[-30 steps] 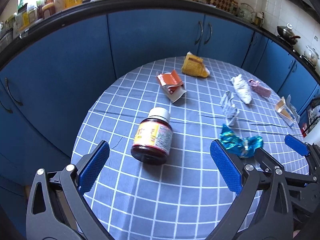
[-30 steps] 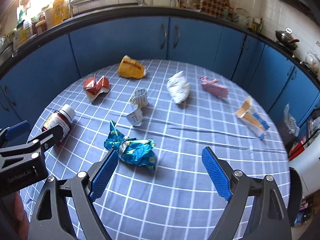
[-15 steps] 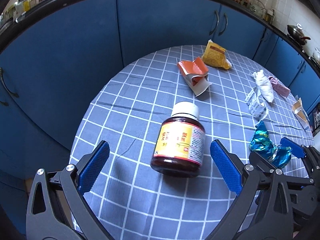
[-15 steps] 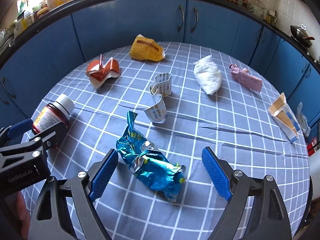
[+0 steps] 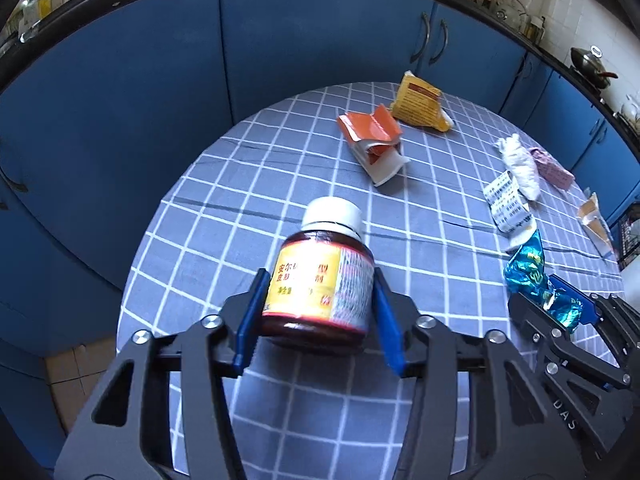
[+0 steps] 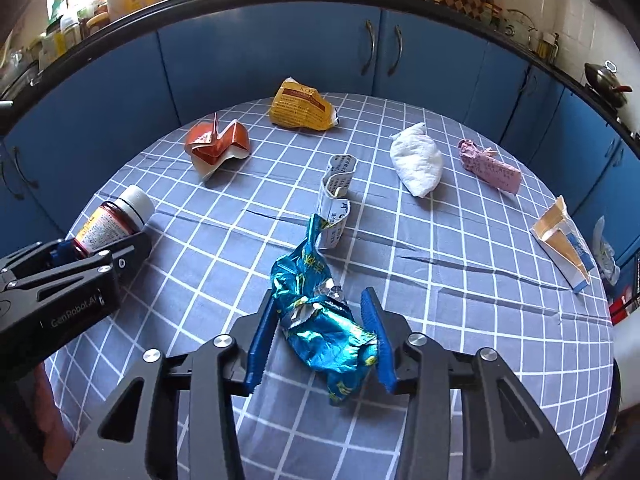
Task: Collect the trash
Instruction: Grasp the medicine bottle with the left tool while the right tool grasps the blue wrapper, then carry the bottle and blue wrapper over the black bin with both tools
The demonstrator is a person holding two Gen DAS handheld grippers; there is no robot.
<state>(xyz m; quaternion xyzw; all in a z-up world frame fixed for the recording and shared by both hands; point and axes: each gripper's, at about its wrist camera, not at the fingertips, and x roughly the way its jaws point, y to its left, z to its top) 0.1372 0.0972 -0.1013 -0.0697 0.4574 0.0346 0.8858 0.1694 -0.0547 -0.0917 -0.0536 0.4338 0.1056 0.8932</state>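
Left gripper [image 5: 318, 312] closing on brown glass pill bottle [image 5: 320, 280] lying on checked tablecloth [image 5: 248, 208], pads at its label sides; right gripper [image 6: 320, 340] closing round crumpled teal foil wrapper [image 6: 320, 312] mid-table. Squeeze bottle square across its round, slick body, or it may roll out. Foil is soft, crinkly: pinch the bulk, not a loose tail.

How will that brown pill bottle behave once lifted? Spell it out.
The brown pill bottle lies on its side between the closing pads of the left gripper. It looks rigid, so it probably won't crush. Its round, glossy wall could slip or pivot in the pads, and if released it would likely roll across the checked tablecloth.
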